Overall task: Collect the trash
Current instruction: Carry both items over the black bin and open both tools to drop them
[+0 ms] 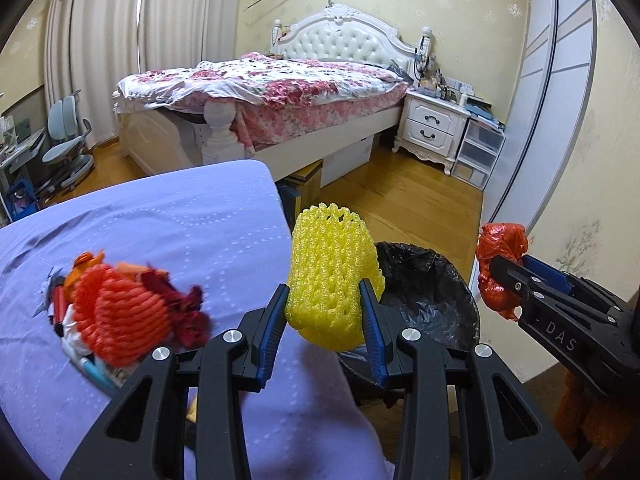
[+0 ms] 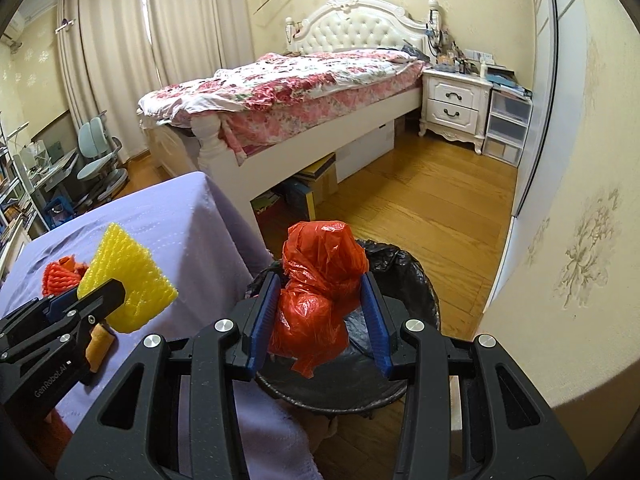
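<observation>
My left gripper (image 1: 325, 296) is shut on a yellow foam net sleeve (image 1: 332, 276), held over the edge of the purple-covered table (image 1: 180, 220) beside the bin. My right gripper (image 2: 322, 292) is shut on a crumpled red plastic bag (image 2: 316, 284), hanging above the black-lined trash bin (image 2: 416, 280). The same bin (image 1: 432, 292) shows behind the yellow sleeve in the left wrist view, with the red bag (image 1: 500, 264) to its right. A pile of trash with an orange foam net (image 1: 120, 316) lies on the table's left part; that net (image 2: 58, 276) peeks behind the yellow sleeve (image 2: 128, 280).
A bed with a floral quilt (image 1: 272, 84) stands behind, with boxes under it. A white nightstand (image 1: 432, 128) and plastic drawers (image 1: 480, 152) stand at the right wall. An office chair (image 1: 66, 140) and a desk sit far left. Wooden floor (image 2: 420, 208) lies beyond the bin.
</observation>
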A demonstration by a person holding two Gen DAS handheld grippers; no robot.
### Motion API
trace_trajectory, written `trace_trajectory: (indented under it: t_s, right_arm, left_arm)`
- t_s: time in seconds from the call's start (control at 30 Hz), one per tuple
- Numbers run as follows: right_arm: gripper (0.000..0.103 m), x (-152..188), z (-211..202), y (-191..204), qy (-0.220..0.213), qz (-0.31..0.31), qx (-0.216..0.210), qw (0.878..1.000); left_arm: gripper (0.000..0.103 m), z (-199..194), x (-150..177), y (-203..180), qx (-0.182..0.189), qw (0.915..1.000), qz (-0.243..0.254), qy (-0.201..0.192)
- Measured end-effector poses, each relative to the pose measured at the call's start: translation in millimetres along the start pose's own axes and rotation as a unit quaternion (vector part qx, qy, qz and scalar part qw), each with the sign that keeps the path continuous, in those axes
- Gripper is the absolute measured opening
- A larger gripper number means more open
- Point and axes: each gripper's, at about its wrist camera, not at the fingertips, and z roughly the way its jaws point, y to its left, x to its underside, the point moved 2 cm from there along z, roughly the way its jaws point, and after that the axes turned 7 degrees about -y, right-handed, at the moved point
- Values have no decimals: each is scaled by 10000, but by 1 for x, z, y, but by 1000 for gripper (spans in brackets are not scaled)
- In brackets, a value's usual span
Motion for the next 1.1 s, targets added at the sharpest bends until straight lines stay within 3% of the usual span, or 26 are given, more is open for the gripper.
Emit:
trace_trajectory:
  t_s: [0.57, 0.63, 0.7, 0.83, 1.1]
  right_arm:
    - [42, 0, 39, -35, 228, 305, 41, 9993]
    - [44, 0, 41, -35, 251, 318, 29, 9992]
    - [59, 0, 42, -38, 218, 336, 95, 9992]
    - [59, -1, 42, -43, 193, 376, 166, 9990]
    - [66, 1, 30, -46, 152, 531, 191, 9983]
  left_arm:
    - [39, 50, -1, -35, -93, 9987, 320, 379]
    - [45, 52, 0, -36, -92, 9985, 317, 433]
    - [54, 56, -3, -34, -118, 9985, 293, 454]
    - [71, 54, -2, -31, -183, 9986, 212, 444]
    - [77, 37, -6, -26, -283, 9989, 156, 326]
